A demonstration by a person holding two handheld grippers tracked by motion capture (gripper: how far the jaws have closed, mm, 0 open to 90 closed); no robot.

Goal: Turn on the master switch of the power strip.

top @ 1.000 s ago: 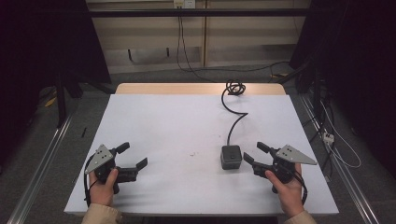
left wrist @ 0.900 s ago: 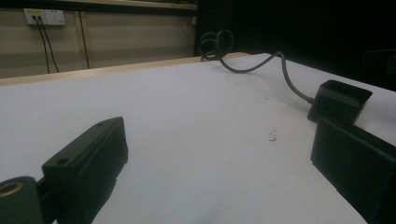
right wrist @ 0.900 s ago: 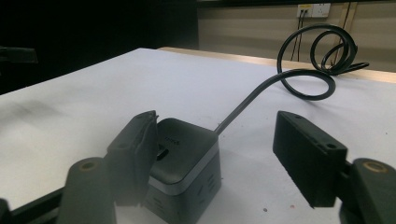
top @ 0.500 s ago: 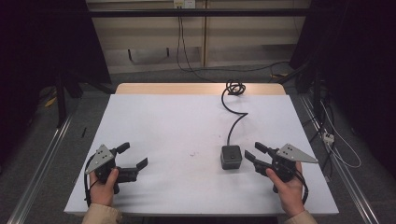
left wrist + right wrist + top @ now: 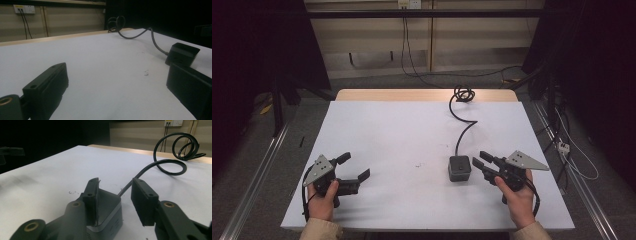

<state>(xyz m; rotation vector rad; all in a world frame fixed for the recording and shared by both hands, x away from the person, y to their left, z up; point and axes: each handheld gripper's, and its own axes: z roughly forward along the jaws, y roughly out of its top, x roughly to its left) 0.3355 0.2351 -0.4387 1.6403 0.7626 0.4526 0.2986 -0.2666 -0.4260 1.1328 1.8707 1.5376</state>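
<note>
Over on the left, well apart from the small dark grey square box [image 5: 459,168], the black left gripper [image 5: 353,173] sits low on the white table top [image 5: 402,135], held in the person's left hand [image 5: 323,199], jaws spread wide with nothing between them. The box itself rests flat on the table, right of centre, and a thick black cable [image 5: 463,120] winds from its far side up to a coil at the table's far edge. Just right of the box, the black right gripper [image 5: 479,161] points at it, jaws parted; in the right gripper view one jaw is up against the box's near corner, the other beside it.
</note>
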